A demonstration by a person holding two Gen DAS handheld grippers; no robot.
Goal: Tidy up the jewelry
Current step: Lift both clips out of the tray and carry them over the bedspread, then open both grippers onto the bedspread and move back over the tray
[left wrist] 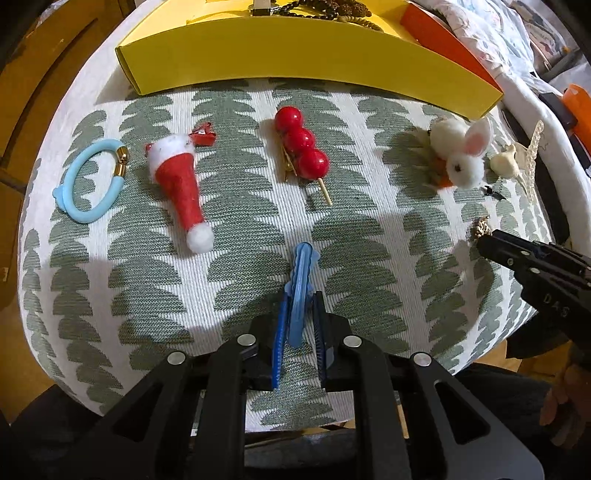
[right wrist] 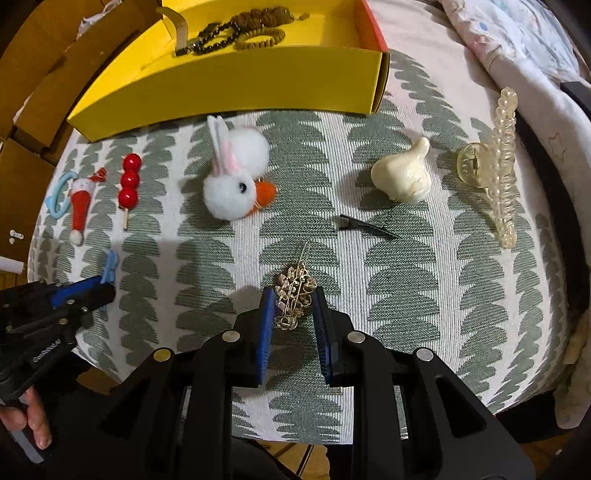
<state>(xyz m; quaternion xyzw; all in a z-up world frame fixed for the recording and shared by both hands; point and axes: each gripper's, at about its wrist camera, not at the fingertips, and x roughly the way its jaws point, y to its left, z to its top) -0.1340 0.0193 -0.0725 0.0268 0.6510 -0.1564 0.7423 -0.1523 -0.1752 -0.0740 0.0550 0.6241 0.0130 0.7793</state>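
My left gripper is shut on a light blue hair clip, which stands on edge between the pads with its tip down on the patterned cloth. My right gripper is shut on a gold rhinestone brooch whose pin pokes out ahead; the brooch rests on the cloth. In the left wrist view the right gripper comes in from the right with the brooch at its tip. The yellow box at the back holds dark and brown bead bracelets.
Laid in a row on the cloth are a blue hair tie, a Santa hat clip, a red berry clip and a white bunny pompom. Further right lie a cream clip, a small black clip and a clear claw clip.
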